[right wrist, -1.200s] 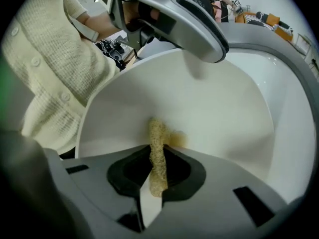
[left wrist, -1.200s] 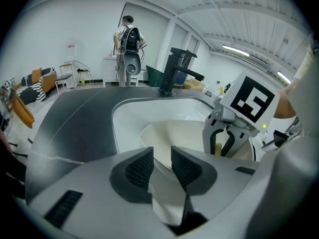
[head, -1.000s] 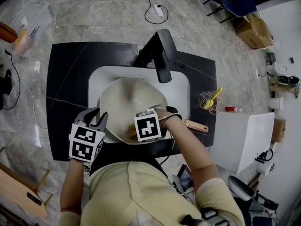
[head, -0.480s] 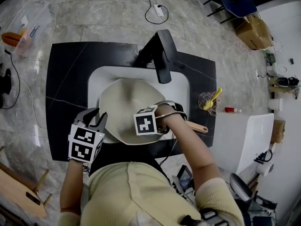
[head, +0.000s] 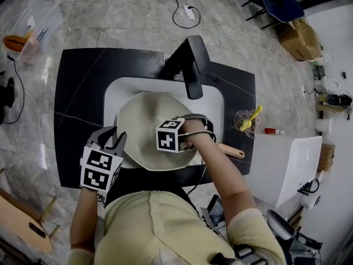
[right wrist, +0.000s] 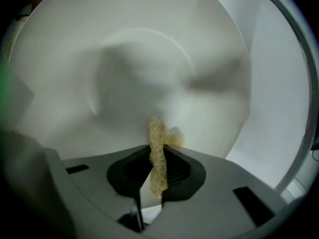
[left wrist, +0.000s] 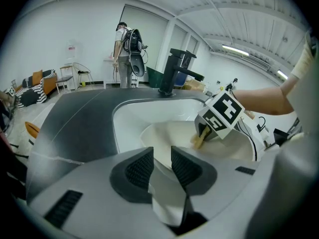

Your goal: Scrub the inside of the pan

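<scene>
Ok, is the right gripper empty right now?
No, the right gripper is shut on a tan scrub pad held against the pan inside.

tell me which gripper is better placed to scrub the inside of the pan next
Right. The right gripper is shut on a yellow scrub pad whose tip is inside the pan. The left gripper is clamped on the pan's near rim, steadying it.

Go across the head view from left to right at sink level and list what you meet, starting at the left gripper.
left gripper, clamped on the pan rim → right gripper, holding the scrubber inside the pan → glass with a yellow tool in it → small red object → white panel
</scene>
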`<state>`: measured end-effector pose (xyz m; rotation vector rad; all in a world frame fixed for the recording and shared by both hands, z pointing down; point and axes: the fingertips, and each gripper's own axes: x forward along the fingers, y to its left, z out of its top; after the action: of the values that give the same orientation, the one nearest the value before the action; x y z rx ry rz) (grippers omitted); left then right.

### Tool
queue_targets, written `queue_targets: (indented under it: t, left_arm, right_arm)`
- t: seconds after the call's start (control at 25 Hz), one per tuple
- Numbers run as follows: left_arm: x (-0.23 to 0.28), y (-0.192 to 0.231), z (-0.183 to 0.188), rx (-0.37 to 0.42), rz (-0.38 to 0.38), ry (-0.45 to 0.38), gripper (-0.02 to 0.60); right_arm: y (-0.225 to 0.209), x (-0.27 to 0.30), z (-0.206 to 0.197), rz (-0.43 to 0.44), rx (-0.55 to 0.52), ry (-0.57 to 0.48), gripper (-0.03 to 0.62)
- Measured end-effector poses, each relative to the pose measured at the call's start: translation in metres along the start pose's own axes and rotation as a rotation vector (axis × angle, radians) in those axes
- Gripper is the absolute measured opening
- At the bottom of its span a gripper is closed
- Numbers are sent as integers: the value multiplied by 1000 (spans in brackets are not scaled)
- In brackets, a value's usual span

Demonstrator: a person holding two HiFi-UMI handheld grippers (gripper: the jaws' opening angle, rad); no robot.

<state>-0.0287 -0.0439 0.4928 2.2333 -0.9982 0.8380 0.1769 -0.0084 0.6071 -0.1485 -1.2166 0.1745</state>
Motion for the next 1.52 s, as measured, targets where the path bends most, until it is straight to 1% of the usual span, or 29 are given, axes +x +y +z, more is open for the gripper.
queue_targets:
  t: [0.2,0.36,0.56,0.76,0.96,1.16,1.36,1.52]
  left_arm:
    - [1,0,-1,-4,-2,2,110]
    - [2,0,1,-3,1,-2,110]
    - [2,-1,0,-3,0,2,110]
    - [1,-1,0,-2,1,0,110]
    - [2,-1,0,-3,3,-1,110]
    - [2,-1,1,-5,3,1,110]
    - [2,-1,0,-5,5,1,110]
    - [2,0,0,-4,6,0,110]
  right_arm:
    - [-14,4,8,-25,80,-31,63]
    - [-27,5,18,-57,153,-79,63]
    - [-40,2,36,-97,236,-165,63]
    - [-47,-4,55,-122,271,-258,63]
    - [-53,-9,71,-156,272,-328,63]
    - [-52,-19,92,-154,247,-442,63]
    - [-44,-29,108,-143,187,-518,63]
    - [-34,-40,122,-116,117,-607,63]
